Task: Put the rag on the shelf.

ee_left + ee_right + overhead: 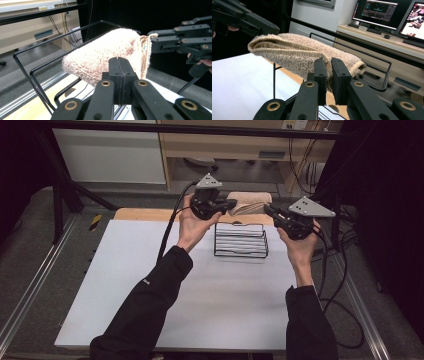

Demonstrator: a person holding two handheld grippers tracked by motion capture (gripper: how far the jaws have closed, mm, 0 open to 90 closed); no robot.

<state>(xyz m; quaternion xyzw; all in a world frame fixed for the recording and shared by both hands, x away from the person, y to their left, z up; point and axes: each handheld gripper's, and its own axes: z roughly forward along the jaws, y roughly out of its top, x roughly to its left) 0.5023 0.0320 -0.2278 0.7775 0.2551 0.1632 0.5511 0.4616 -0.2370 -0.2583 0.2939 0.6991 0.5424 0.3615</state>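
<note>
Folded beige towel (248, 201) sits upper centre of the high view, held in the air betw. both grippers, above and just behind the black wire rack (240, 240). Rack stands on the white table top (125, 285), centre of frame, a bit right.

Left gripper (231, 205): upper centre of high view, held by the left hand (192, 227), grey 3-cornered plate on top. In the left gripper view its jaws meet at lower centre, pressed together w/ only a thin seam betw. them, clamped on the near edge of the towel (105, 56); towel fills mid-frame, fuzzy pile, folded edge w/ stitched hem at right. A small blue speck on that hem could be a tag, too small to read.

Right gripper (266, 210): upper right of centre in high view, right hand (300, 245) under it. In the right gripper view its jaws stand at lower centre, narrow gap, towel (299, 55) edge pinched betw. them. Left gripper view shows the right gripper (150, 41) at right edge, tips on the towel's hem.

Rack wires (37, 75) run left and below towel in left gripper view; rack rim (372, 67) at right in right gripper view.

Writing: two monitors (392, 12) upper right of right gripper view, screen text too small to read. Small mark on the left sleeve (146, 281), not legible.
</note>
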